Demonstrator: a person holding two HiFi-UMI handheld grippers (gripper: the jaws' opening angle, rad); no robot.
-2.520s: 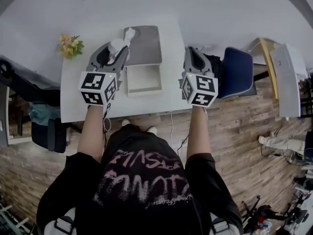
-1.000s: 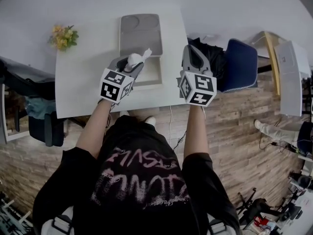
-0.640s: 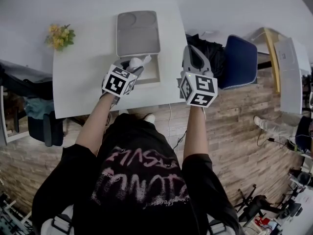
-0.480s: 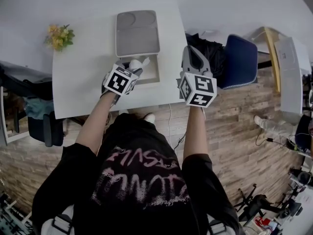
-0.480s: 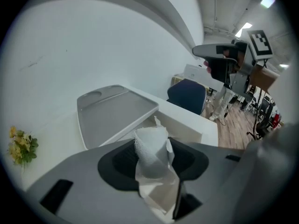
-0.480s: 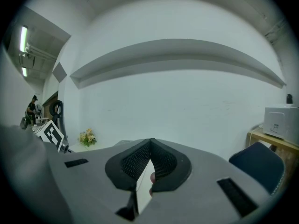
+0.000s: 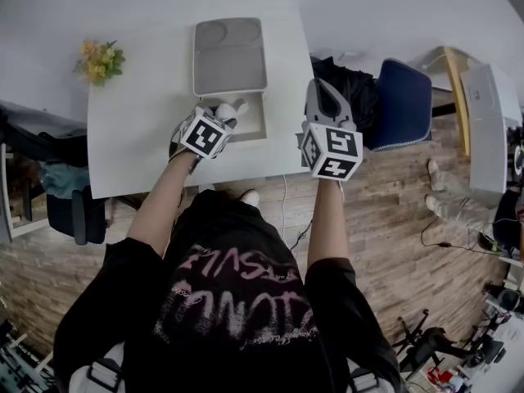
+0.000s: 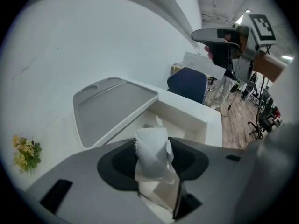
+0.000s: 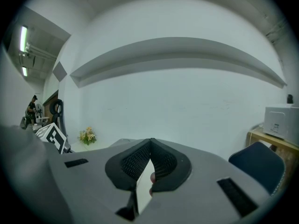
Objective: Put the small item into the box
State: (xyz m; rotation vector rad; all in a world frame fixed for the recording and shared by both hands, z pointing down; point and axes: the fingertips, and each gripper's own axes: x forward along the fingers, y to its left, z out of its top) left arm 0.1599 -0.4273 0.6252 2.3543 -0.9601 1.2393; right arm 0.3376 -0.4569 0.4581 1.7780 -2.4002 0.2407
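The small item (image 8: 152, 146) — a light, soft white wad in netting — sits pinched between the fingers (image 8: 122, 163) of the left gripper (image 7: 221, 115), over the near edge of the open box (image 8: 187, 119) on the desk (image 7: 131, 137). It likely crushes easily yet won't slip, so a gentle hold across its middle suits — the right gripper (image 9: 150, 146) has its fingers closed on nothing.

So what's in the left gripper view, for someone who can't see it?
The left hand-held gripper clamps a small white mesh-wrapped bundle, aimed at an open white rectangular box whose grey lid lies beside it on the white table. Yellow flowers sit far left.
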